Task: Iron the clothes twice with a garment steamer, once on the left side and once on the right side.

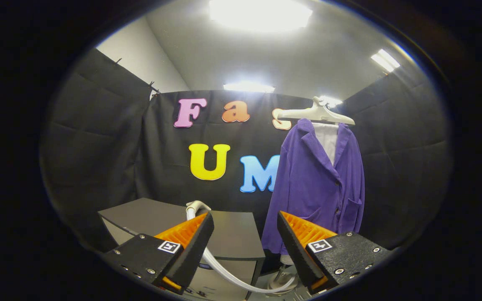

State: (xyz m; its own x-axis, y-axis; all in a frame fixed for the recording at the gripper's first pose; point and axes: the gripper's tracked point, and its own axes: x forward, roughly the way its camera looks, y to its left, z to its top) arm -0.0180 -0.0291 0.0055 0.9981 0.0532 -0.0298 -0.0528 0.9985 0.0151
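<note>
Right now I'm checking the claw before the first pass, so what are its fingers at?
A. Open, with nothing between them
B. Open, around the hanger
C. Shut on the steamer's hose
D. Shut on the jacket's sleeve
A: the claw is open with its fingers spread wide and nothing pinched between them; the hose curves below and beyond the gap, and the jacket hangs farther ahead on its hanger.

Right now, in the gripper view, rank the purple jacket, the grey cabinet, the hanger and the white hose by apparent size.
1. purple jacket
2. grey cabinet, partly behind the open tool, so unsure
3. white hose
4. hanger; hose versus hanger is close.
</note>
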